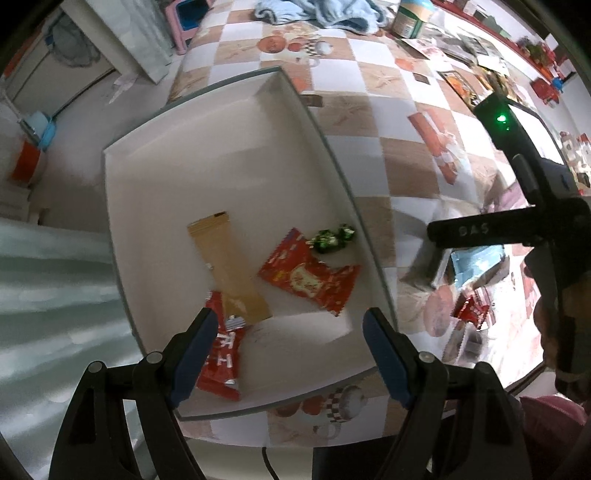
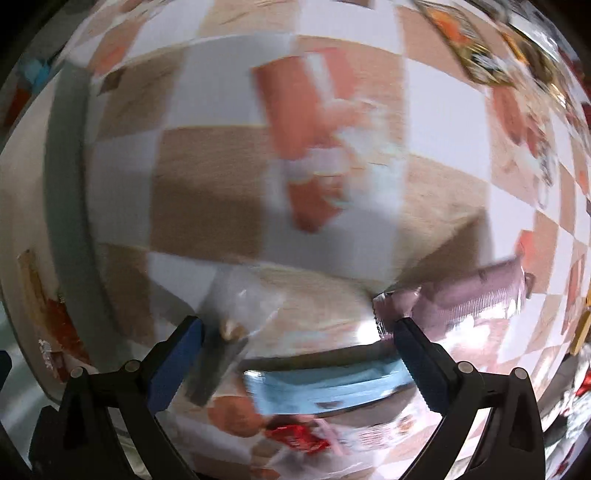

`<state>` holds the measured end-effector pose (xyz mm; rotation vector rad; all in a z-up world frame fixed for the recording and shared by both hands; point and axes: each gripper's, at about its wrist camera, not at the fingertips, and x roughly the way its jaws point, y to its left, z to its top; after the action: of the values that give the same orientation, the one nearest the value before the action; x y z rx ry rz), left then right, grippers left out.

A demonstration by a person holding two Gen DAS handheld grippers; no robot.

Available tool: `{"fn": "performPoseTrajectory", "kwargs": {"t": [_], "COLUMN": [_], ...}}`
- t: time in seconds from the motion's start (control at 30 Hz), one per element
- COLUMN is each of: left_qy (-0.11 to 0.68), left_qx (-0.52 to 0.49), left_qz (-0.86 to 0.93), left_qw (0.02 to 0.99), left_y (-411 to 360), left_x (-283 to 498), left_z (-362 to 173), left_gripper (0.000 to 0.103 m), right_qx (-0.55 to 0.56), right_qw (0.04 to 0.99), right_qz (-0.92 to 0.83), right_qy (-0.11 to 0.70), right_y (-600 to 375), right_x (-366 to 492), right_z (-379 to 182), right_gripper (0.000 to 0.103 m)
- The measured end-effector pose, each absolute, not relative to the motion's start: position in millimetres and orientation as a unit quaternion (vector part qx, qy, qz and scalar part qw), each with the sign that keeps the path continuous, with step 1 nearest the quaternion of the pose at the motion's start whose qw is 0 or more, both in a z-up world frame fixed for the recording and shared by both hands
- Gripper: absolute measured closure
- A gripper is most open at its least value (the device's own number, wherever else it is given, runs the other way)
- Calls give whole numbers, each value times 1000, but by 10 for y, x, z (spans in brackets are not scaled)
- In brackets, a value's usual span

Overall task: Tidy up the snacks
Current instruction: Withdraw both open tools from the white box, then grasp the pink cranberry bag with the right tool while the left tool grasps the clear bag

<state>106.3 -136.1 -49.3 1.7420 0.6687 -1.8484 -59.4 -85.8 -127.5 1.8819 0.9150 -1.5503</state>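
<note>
A white box (image 1: pixel 229 122) stands on the checkered tablecloth (image 1: pixel 373 77). In it lie a tan packet (image 1: pixel 229 269), a red packet (image 1: pixel 310 277), a green wrapped candy (image 1: pixel 330 240) and a red bar (image 1: pixel 221 354). My left gripper (image 1: pixel 291 332) is open and empty above the box's near end. My right gripper (image 2: pixel 299 332) is open and empty over a pile of snacks: a blue packet (image 2: pixel 325 387), a pink packet (image 2: pixel 469 299), a clear packet (image 2: pixel 247 314) and a red packet (image 2: pixel 295 435). The right wrist view is blurred.
The right gripper's body (image 1: pixel 517 221) shows at the right of the left wrist view, over more snacks (image 1: pixel 472 288). A blue towel (image 1: pixel 325 14) and a green tin (image 1: pixel 410 18) lie at the table's far end. The box wall (image 2: pixel 66 206) is at the right view's left.
</note>
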Motion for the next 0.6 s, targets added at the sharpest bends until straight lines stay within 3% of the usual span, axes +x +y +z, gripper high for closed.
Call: {"fn": "performPoseTrajectory", "kwargs": {"t": [0.23, 0.6], "left_qy": [223, 131], "left_qx": [644, 669], "left_qz": [-698, -721], "left_qw": [218, 129], "left_y": [-1136, -612], "left_x": [703, -168], "left_z": [-447, -546], "left_gripper": [20, 19], "right_qx": [715, 747], "right_qw": [238, 198], "right_qz": [-576, -602], "right_qy": [317, 202], "right_y": [-463, 653], "right_x": [-993, -1601], "right_z": [-1277, -1004], "right_gripper": [0, 0]}}
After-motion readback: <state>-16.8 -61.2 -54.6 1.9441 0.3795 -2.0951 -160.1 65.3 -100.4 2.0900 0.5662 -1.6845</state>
